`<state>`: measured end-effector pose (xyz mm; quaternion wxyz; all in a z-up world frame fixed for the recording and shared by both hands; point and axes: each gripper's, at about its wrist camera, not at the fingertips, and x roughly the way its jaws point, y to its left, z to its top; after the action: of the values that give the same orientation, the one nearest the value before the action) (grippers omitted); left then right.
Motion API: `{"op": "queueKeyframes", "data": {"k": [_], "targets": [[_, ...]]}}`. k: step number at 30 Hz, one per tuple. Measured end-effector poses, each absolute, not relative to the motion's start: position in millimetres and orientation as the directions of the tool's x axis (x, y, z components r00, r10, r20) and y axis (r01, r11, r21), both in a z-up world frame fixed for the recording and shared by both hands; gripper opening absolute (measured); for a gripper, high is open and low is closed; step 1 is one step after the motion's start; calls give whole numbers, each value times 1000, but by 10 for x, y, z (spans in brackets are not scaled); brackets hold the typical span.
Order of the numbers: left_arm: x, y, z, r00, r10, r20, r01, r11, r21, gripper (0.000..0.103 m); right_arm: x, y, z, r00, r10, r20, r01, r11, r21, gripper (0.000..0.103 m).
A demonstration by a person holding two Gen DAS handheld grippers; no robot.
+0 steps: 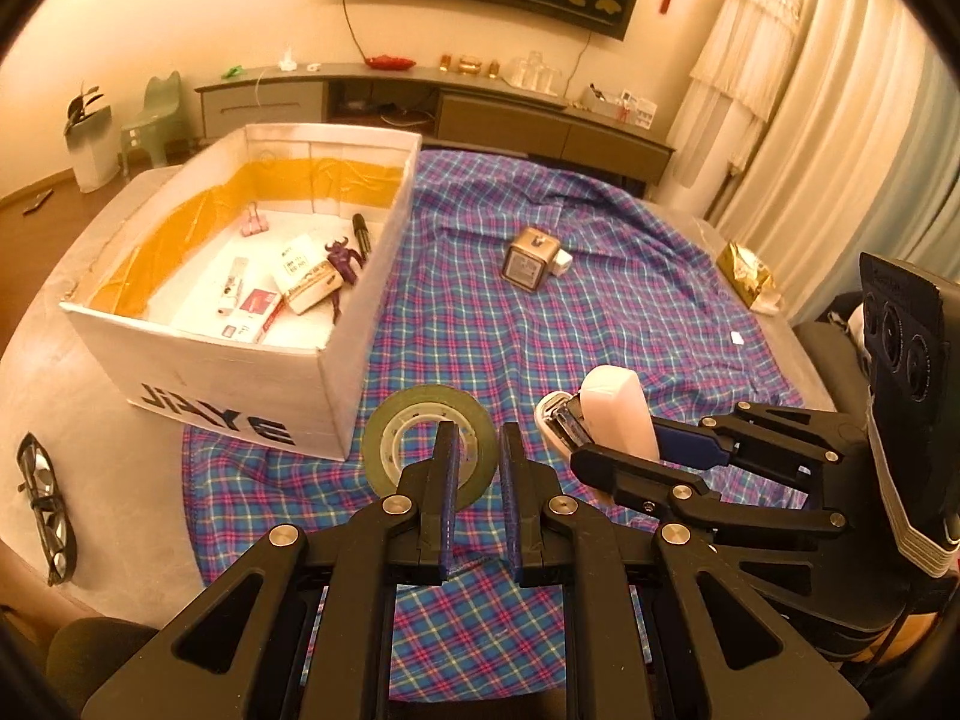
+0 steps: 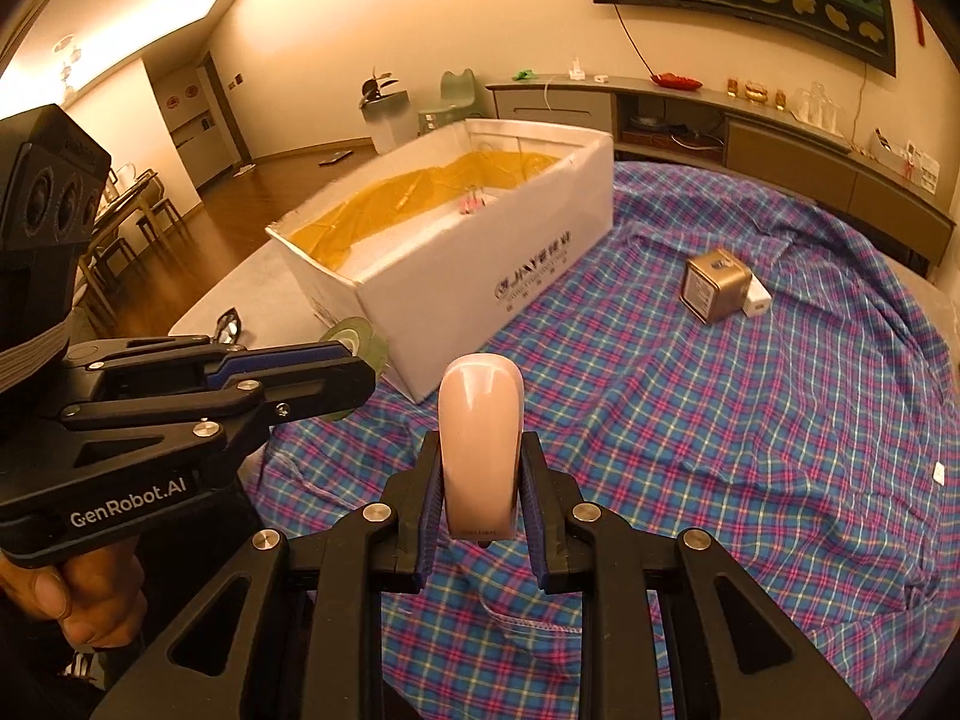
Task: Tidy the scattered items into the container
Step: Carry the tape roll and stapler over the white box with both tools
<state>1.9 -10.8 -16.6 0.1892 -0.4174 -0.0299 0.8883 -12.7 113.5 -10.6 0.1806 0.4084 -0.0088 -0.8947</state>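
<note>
Stapler (image 2: 480, 456) upright between right gripper (image 2: 480, 483) pads, near box (image 2: 480, 276).

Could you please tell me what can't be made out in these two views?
- Box contents: in the right wrist view its near wall hides nearly everything inside.
- Tape roll: in the left wrist view the left claw covers its lower edge.
- Label on the gold tin: too small to read in either view.
- Stapler: in the right wrist view the right claw hides its base.
</note>
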Motion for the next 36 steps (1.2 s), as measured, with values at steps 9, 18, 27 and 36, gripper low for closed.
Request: {"op": "queueKeyframes", "data": {"k": [9,18,27,36], "targets": [[38,-402,-55,-607,371,-703,-280,-927,-247,14,-128,893,70,-600,-346,-721,369,-920,134,25],[36,-695,86,-642,366,-673,-248,-931,-269,14,-184,695,230,-602,-358,-714,411,-905,107,25],[-35,-949,178,-662,356,-660,-223,-934,-281,14,-342,523,377,-593,-375,-713,445,-890,98,25],[-245,-1144,276,-681,333,-652,-200,-941,-272,14,-609,349,554,-584,-390,-712,474,-876,92,25]]}}
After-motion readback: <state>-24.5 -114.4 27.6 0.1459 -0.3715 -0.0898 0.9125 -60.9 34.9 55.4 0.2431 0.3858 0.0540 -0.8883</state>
